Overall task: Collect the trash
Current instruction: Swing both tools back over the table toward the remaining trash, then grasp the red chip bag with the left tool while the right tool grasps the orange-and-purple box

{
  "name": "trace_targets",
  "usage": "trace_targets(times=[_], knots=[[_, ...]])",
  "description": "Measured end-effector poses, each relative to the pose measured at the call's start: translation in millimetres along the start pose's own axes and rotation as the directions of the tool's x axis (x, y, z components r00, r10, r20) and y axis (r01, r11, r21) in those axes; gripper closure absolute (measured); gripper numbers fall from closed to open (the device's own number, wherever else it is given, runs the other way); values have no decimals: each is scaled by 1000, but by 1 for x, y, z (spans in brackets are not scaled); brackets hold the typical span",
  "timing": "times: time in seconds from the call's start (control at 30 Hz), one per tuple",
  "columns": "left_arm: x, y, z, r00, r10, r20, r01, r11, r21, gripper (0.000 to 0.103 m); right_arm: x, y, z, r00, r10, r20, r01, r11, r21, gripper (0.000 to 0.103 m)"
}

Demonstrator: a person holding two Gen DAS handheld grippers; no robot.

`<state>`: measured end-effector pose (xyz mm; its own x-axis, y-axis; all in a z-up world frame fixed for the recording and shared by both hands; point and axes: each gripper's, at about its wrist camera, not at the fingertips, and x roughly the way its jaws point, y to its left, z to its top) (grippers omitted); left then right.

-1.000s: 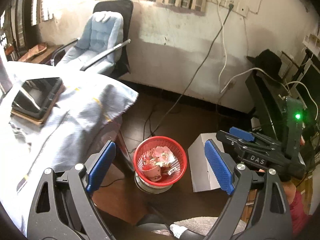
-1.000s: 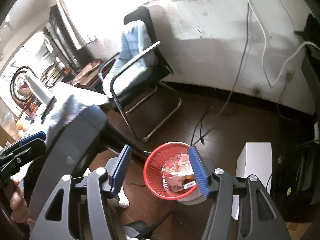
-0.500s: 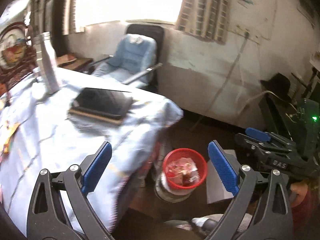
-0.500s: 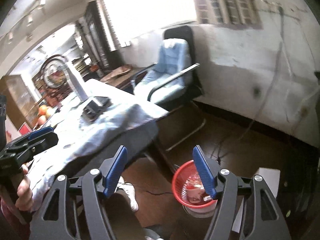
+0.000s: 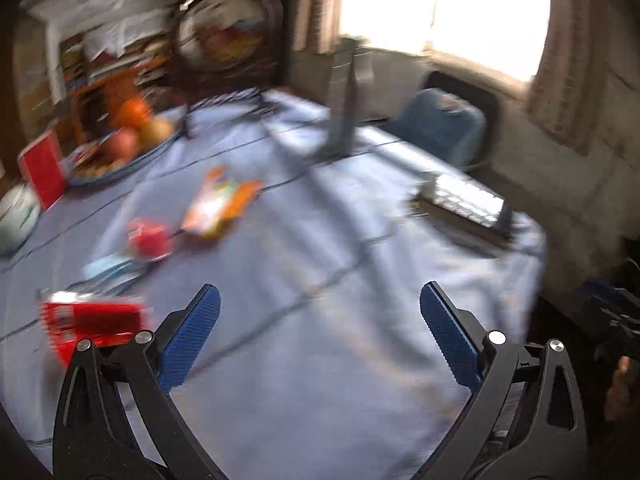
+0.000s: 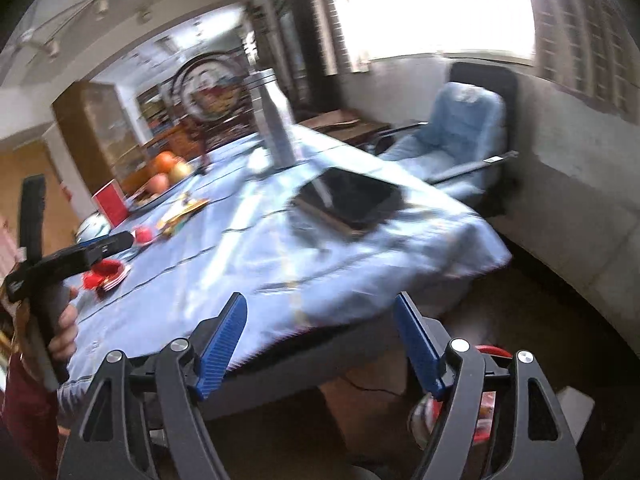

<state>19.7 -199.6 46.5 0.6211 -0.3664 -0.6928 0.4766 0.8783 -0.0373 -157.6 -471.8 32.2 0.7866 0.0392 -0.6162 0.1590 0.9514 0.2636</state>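
Trash lies on the blue tablecloth [image 5: 320, 272]: a red packet [image 5: 90, 322] at the near left, a small red cup [image 5: 149, 238], a pale blue wrapper [image 5: 106, 270] and an orange snack bag [image 5: 218, 206]. My left gripper [image 5: 320, 336] is open and empty above the table, to the right of the red packet. My right gripper [image 6: 320, 344] is open and empty at the table's near edge. The red trash basket [image 6: 490, 354] on the floor shows partly behind the right gripper's fingers. The left gripper [image 6: 80, 256] also shows in the right wrist view.
A steel bottle [image 5: 344, 100], a tablet on a book [image 5: 460, 204], a fruit plate [image 5: 120, 148], a red box [image 5: 42, 170] and a white bowl [image 5: 16, 218] stand on the table. A blue-cushioned chair [image 6: 460, 136] stands by the wall.
Both grippers swung up and left from the floor basket toward the tabletop. The table's trash has come into the left wrist view; the basket dropped out of it.
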Motion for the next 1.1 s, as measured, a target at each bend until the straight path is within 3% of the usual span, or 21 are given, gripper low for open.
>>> trace_targets(times=[0.1,0.2,0.3,0.4,0.5,0.6,0.7,0.87,0.9,1.03,1.1], knots=[[18,54,-8,994,84,-66,-88,994,-65,7,14,29,7,999,38,-19,-39,998,-49,28],[22,103,-22,974,185,-131,-198,976,-93,6,22,61,14,997,74,-33,-77,991,-114,28],[0,142,-40,961,241,-133,-257,958,-124,6,34,89,22,993,109,-43,-115,979,-168,28],[-32,184,-57,941,309,-135,-331,924,-191,7,51,119,31,985,163,-64,-173,963,-205,23],[-56,208,-64,950,291,-112,-311,909,-275,7,72,147,37,972,214,-94,-230,946,-228,23],[-68,212,-58,966,251,-59,-257,916,-308,7,86,167,38,966,231,-119,-254,937,-239,23],[-54,207,-45,969,242,-39,-244,938,-246,7,93,179,40,963,233,-136,-261,933,-247,23],[-4,201,-51,967,228,-116,-246,953,-180,7,102,181,46,970,198,-144,-230,939,-258,21],[1,203,-53,958,242,-151,-268,947,-176,12,111,183,50,968,196,-154,-231,939,-255,21],[-5,216,-53,973,210,-95,-227,947,-226,33,140,194,67,959,216,-181,-254,941,-223,21],[-7,221,-52,977,195,-88,-212,941,-262,36,160,202,77,956,218,-194,-257,945,-204,21]])
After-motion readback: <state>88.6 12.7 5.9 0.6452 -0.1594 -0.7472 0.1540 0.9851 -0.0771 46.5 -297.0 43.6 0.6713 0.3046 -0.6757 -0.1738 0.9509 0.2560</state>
